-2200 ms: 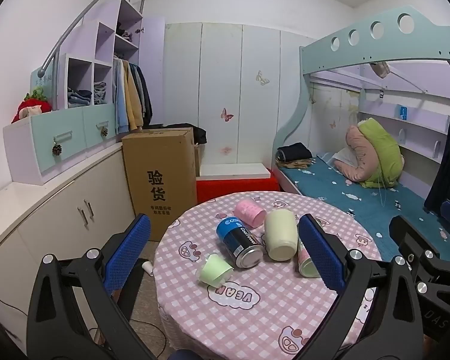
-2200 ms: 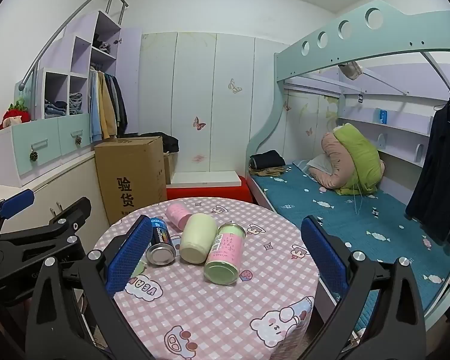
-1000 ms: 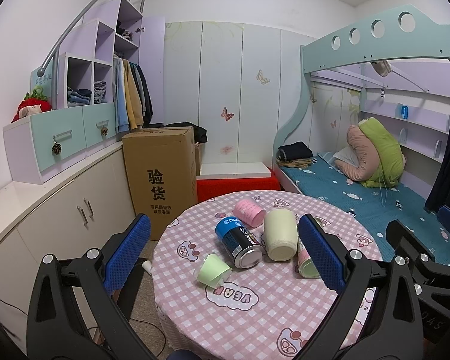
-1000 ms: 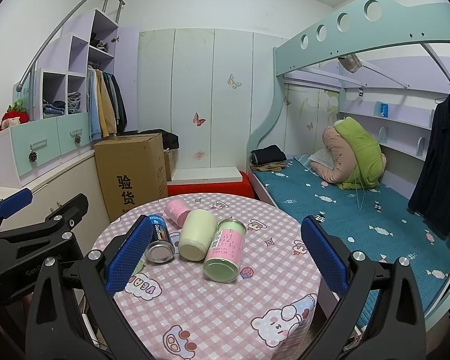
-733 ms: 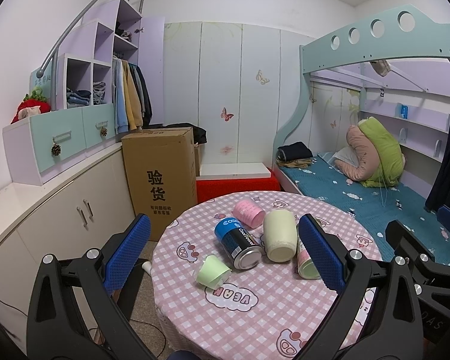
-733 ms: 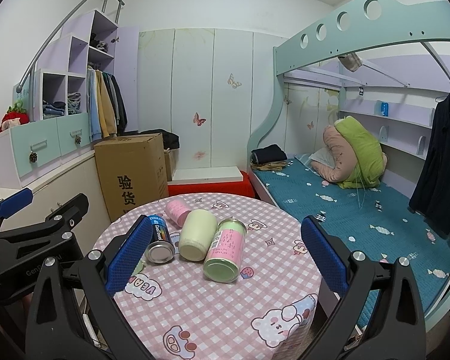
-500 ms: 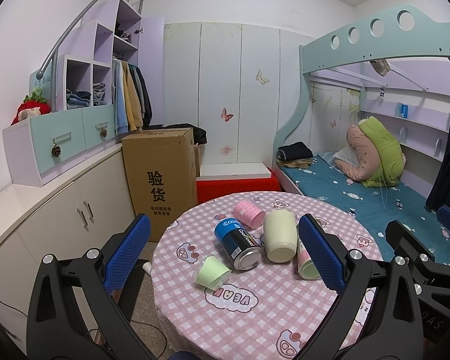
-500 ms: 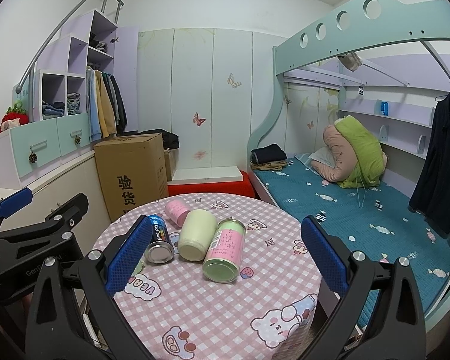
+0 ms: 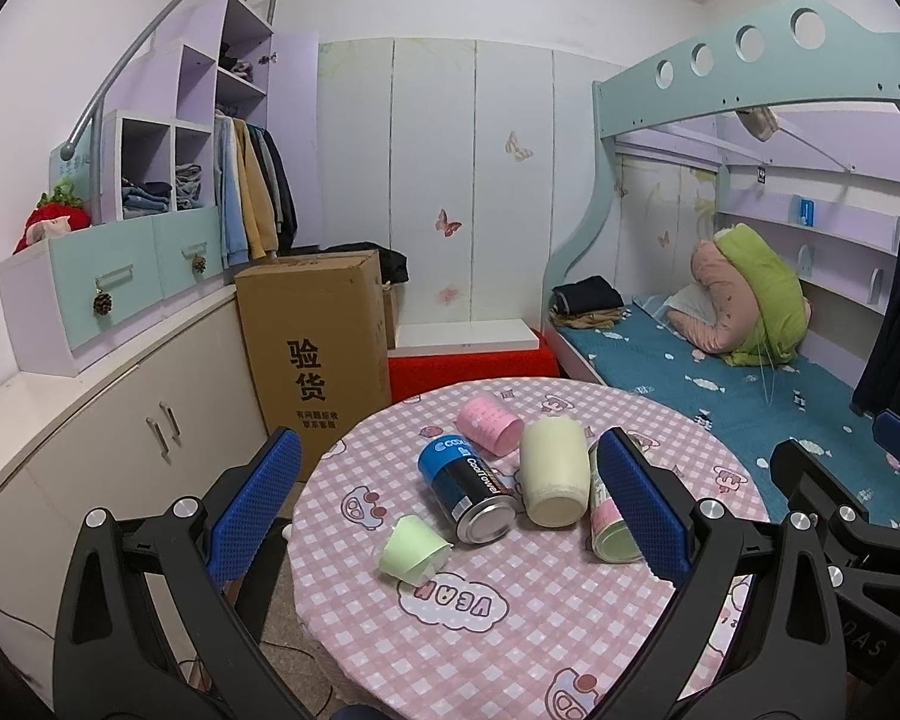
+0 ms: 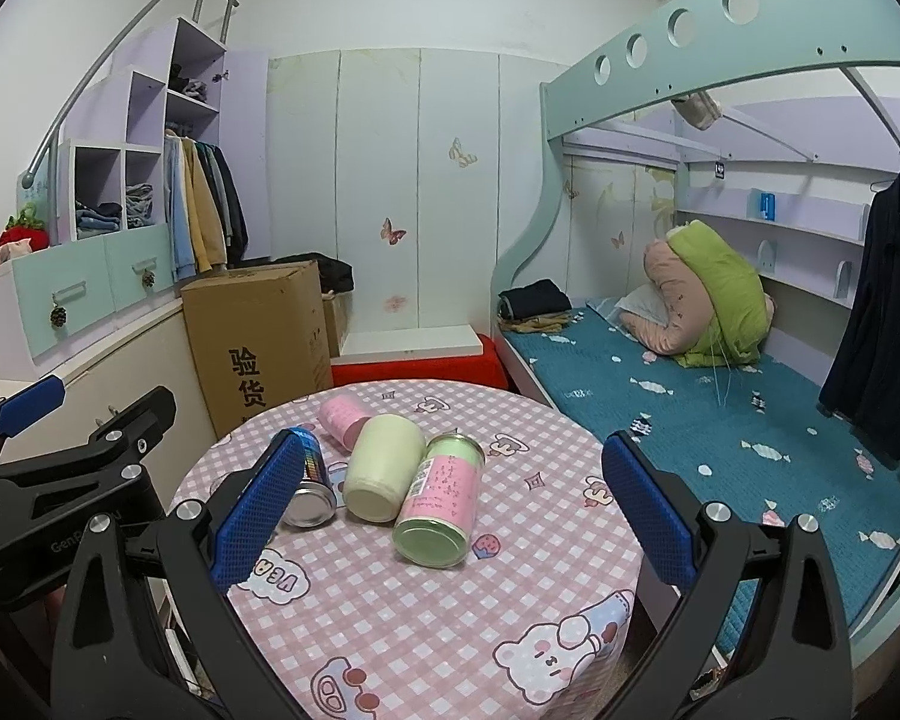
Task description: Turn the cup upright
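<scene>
Both jaws apart, empty | left gripper point(image 9: 450, 504), right gripper point(image 10: 450, 504) level above near table point(image 10: 426, 624) edge | green cup point(image 9: 413, 551) on side, near-left; hidden behind finger in right view

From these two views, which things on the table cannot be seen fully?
- Small green cup: absent from the right wrist view, probably behind the right tongs' left pad.
- Pink-label can: left wrist view, half hidden by the left tongs' right pad.
- Table near edge: hidden by both tongs' frames.
</scene>
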Demonstrator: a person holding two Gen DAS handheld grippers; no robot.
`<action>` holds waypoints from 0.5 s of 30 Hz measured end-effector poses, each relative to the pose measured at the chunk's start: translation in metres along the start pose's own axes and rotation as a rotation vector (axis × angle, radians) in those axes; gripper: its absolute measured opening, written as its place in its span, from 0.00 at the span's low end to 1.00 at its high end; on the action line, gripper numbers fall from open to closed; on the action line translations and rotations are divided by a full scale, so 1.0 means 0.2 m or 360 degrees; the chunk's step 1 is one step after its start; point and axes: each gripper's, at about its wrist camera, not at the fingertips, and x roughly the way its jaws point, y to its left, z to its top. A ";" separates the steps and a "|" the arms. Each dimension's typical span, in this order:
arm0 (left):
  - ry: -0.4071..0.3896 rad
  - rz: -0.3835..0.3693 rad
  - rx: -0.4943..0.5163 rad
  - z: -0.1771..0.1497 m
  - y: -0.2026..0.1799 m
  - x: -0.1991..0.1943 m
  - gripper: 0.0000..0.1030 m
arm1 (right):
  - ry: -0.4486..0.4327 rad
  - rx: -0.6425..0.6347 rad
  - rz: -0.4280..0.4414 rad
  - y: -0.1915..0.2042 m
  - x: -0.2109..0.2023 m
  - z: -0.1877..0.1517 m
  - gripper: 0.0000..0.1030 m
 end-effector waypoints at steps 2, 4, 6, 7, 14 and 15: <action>0.0027 -0.0012 0.0000 0.00 -0.02 0.03 0.95 | 0.0018 0.0007 0.0001 -0.01 0.03 0.00 0.93; 0.0069 -0.0027 0.0005 0.00 -0.03 0.07 0.95 | 0.0039 0.0015 0.0002 -0.03 0.06 0.01 0.93; 0.0098 -0.0030 0.0001 -0.01 -0.03 0.11 0.95 | 0.0061 0.0020 0.0003 -0.04 0.09 0.02 0.93; 0.0111 -0.0031 0.0001 0.00 -0.04 0.13 0.95 | 0.0068 0.0021 0.0002 -0.04 0.11 0.03 0.93; 0.0180 -0.0038 0.0009 0.04 -0.07 0.28 0.95 | 0.0109 0.0047 0.0010 -0.07 0.22 0.07 0.93; 0.0195 -0.0040 0.0014 0.05 -0.08 0.31 0.95 | 0.0118 0.0047 0.0009 -0.07 0.24 0.08 0.93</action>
